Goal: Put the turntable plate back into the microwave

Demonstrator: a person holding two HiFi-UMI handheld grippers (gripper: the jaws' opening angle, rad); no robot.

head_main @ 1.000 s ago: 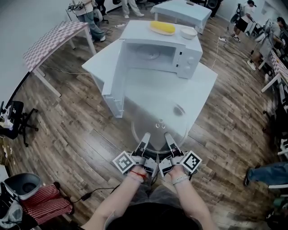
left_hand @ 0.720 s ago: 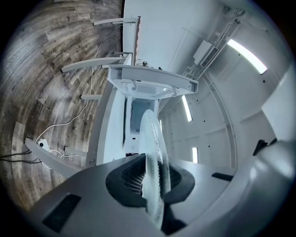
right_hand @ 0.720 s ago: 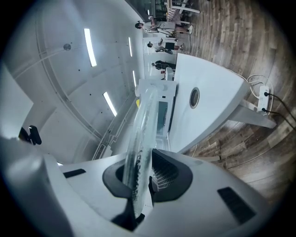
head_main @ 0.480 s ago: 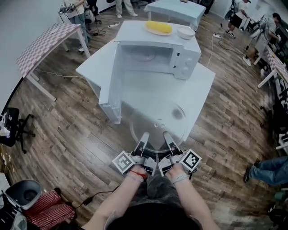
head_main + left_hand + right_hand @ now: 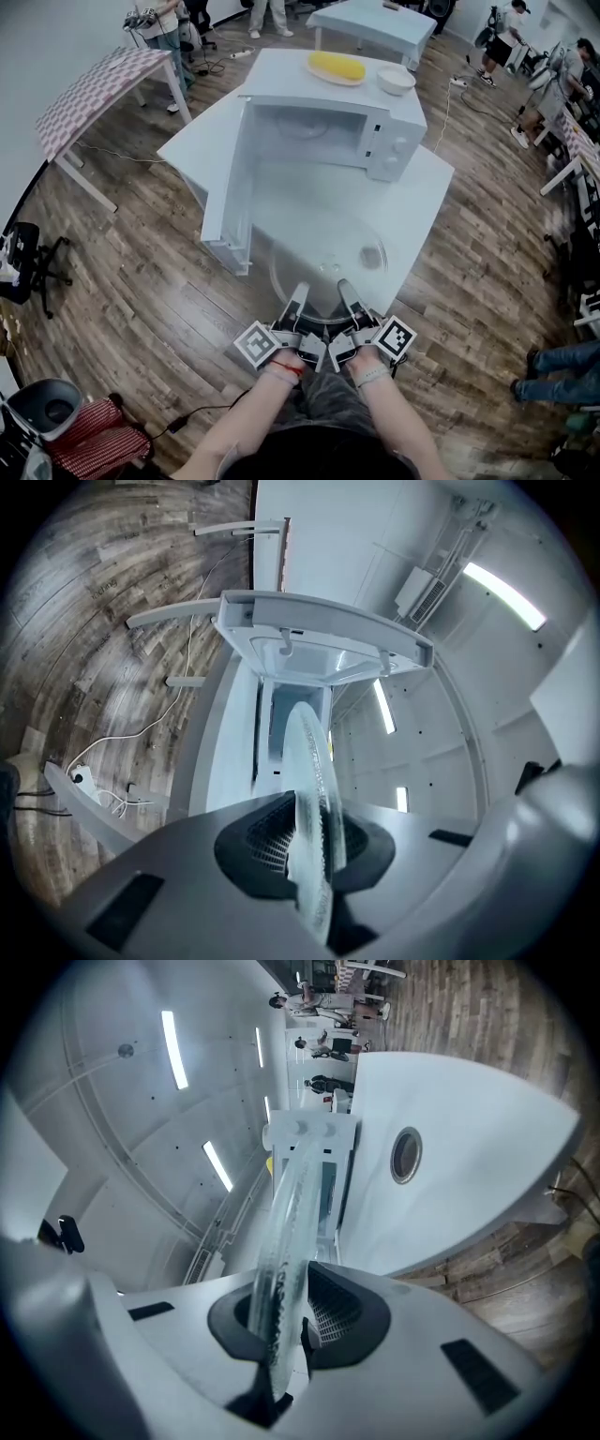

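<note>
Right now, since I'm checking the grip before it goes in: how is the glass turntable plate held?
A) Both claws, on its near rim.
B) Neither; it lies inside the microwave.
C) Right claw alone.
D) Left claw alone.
A: the turntable plate has its near rim pinched in the left claw and in the right claw, outside the open microwave.

- A large open lab or test hall, not a home kitchen: the microwave (image 5: pixel 394 141) sits on a free-standing white counter (image 5: pixel 412 202) on a plank floor (image 5: pixel 141 272).
- More tables (image 5: pixel 375 19) stand around, with people (image 5: pixel 502 37) beside them (far end) and cables (image 5: pixel 117 155) trailing.
- Strip lights (image 5: pixel 173 1035) overhead.
</note>
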